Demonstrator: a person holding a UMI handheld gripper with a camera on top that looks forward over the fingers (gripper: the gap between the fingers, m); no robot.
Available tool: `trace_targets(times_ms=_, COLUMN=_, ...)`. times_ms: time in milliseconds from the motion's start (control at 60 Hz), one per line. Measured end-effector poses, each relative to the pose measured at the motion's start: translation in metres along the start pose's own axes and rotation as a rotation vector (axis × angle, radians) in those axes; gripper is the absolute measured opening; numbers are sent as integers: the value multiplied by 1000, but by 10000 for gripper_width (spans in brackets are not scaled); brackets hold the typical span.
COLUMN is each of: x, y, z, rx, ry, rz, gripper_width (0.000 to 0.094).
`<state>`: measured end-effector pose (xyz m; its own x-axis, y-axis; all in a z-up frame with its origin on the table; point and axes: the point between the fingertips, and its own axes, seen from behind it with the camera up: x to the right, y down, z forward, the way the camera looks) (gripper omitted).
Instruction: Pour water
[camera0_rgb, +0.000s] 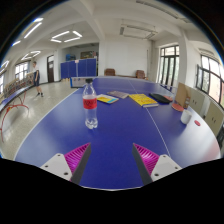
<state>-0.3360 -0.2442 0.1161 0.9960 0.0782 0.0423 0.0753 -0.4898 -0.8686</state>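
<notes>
A clear plastic water bottle (90, 105) with a red cap and a red label stands upright on the blue table-tennis table (120, 140), ahead of my fingers and a little to the left. My gripper (112, 158) is open and empty, with its pink pads (77, 157) wide apart above the near part of the table. A white cup (186, 116) stands at the table's right edge, beyond the right finger.
A yellow book (143, 100) and other flat items (108, 98) lie at the far side of the table. A wooden chair (181, 97) stands to the right. A person (37, 78) stands far off at the left by another table (78, 68).
</notes>
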Motion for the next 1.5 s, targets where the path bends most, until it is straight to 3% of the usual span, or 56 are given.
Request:
trace_targets(times_ms=183, x=-71, y=-76, z=123, rx=132, ry=-42, rz=13, gripper_width=851)
trace_targets(times_ms=367, x=-98, y=-106, z=224, rx=186, ry=-24, rz=19, gripper_width=845)
trace_targets(times_ms=450, x=-104, y=-117, z=248, rx=219, ry=-14, rz=15, gripper_width=731)
trace_targets(times_ms=533, x=-99, y=-123, z=260, rx=256, ry=18, rz=-8, gripper_width=498)
trace_targets(times_ms=717, x=-93, y=-127, z=259, rx=297, ry=1, rz=7, gripper_width=335)
trace_targets(times_ms=867, x=-95, y=-138, z=246, rx=318, ry=-82, rz=25, gripper_width=309)
trace_targets(times_ms=967, x=-91, y=-173, z=218, rx=374, ry=-188, rz=117, gripper_width=309)
trace_targets(times_ms=1083, x=-67, y=-247, z=165, rx=458, ry=-346, rz=321, gripper_width=308)
trace_targets(times_ms=1350, x=121, y=-382, z=71, rx=583, ry=-828, rz=999, gripper_width=309)
trace_targets(times_ms=1500, x=256, y=-394, z=62, rx=597, ry=-1055, rz=1370, gripper_width=309)
